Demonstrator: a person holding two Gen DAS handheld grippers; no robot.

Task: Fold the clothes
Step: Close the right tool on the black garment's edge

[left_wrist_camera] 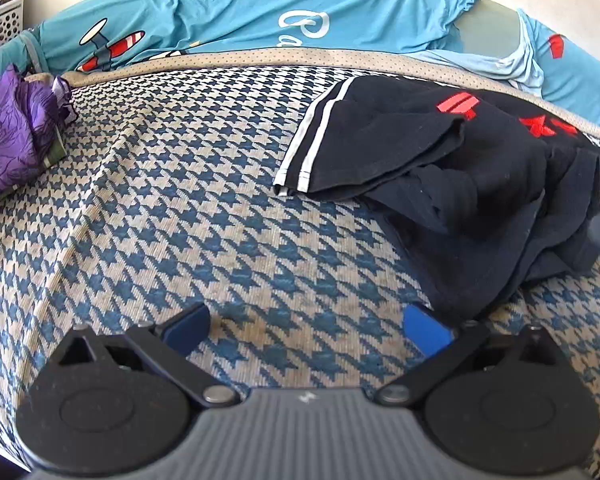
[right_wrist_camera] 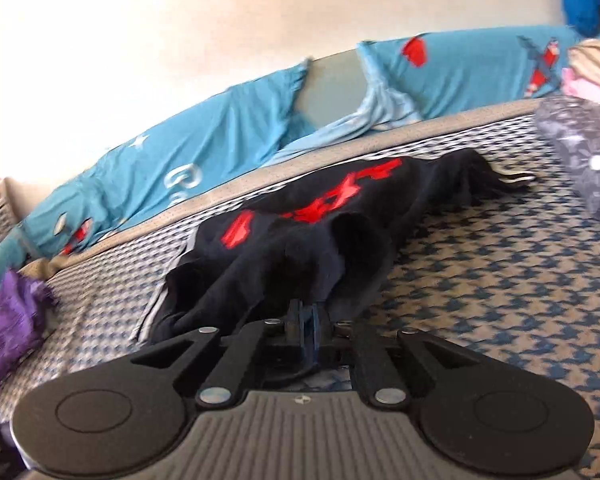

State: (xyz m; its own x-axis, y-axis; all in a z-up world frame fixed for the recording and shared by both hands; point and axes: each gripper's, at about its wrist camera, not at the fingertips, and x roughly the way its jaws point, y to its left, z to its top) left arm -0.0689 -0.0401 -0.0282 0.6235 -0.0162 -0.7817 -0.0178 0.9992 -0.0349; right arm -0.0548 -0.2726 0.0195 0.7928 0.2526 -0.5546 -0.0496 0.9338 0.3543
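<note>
Lying crumpled on the houndstooth bed cover (left_wrist_camera: 228,216), the black garment (left_wrist_camera: 452,168) with red print and white side stripes sits toward the far edge. Your right gripper (right_wrist_camera: 306,318) tilts down at it, jaws clamped on a bunched fold of its near hem. Your left gripper (left_wrist_camera: 306,326) hangs over bare cover just beside the garment, jaws wide apart, nothing between them. A purple cloth (left_wrist_camera: 16,136) lies at the left, blue printed pillows (left_wrist_camera: 260,12) line the pale wall (right_wrist_camera: 180,40), and a white basket (left_wrist_camera: 2,20) stands in the corner.
</note>
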